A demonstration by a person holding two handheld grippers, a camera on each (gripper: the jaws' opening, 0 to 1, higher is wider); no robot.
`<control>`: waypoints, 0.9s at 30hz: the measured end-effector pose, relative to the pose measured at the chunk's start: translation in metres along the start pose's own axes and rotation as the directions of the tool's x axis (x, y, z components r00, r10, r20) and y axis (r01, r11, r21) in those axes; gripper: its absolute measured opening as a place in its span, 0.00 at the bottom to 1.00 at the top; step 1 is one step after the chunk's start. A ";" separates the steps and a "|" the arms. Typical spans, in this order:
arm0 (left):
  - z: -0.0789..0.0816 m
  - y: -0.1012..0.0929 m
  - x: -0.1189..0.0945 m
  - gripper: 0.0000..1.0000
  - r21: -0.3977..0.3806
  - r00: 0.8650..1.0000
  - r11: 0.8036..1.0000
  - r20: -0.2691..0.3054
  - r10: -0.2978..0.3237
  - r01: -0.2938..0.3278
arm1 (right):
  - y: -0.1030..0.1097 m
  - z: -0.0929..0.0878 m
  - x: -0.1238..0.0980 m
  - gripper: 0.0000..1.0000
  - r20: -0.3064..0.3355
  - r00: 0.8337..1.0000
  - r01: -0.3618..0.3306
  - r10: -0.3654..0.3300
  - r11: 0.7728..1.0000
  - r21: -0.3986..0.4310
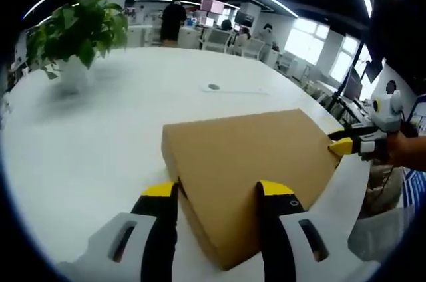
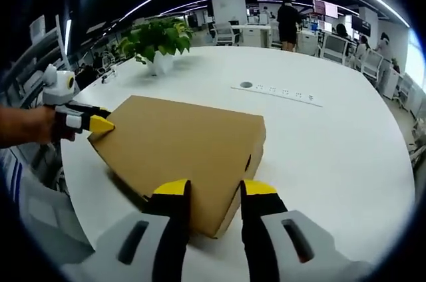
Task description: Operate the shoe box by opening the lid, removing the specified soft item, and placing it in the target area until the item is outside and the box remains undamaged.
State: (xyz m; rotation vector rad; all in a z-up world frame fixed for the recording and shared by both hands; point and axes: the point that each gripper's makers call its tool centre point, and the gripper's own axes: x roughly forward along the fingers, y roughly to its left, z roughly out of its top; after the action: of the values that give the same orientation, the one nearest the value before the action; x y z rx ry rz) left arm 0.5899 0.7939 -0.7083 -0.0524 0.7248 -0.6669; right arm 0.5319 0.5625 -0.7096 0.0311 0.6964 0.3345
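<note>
Left hand-held gripper (image 1: 218,192) jaws apart, straddling corner of closed shoe box (image 1: 256,162) on white counter (image 1: 100,136); right hand-held gripper (image 2: 213,190) likewise open at opp. corner.

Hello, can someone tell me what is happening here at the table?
A person holds a tool in each hand at opposite corners of a closed cardboard shoe box on a white table. The left tool has its jaws around one corner, and the right tool straddles the other. The lid is not yet lifted, so nothing is out. A potted plant stands further back.
</note>
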 end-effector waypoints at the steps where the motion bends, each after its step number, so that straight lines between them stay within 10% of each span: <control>1: -0.001 0.000 -0.001 0.46 0.002 1.000 1.000 -0.004 -0.001 0.001 | 0.001 -0.001 -0.001 0.26 0.003 1.000 0.001 -0.001 1.000 0.002; 14: 0.003 -0.006 -0.021 0.52 -0.033 0.996 0.996 0.042 -0.078 0.080 | 0.010 0.004 -0.010 0.35 0.094 0.994 -0.050 0.049 0.999 0.003; 20: -0.019 -0.020 -0.044 0.63 0.271 0.990 0.953 -0.038 -0.133 0.138 | 0.025 -0.004 -0.016 0.49 0.093 0.989 -0.102 0.113 0.987 -0.121; 27: -0.034 -0.021 -0.037 0.61 0.285 0.992 0.950 -0.054 -0.117 0.127 | 0.026 -0.009 -0.011 0.53 0.100 0.987 -0.113 0.128 0.983 -0.145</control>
State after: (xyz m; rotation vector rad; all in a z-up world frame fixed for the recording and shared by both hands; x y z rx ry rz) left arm 0.5366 0.8048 -0.7065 0.1848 0.6563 -0.8889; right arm 0.5105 0.5825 -0.7059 -0.0412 0.5631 0.4941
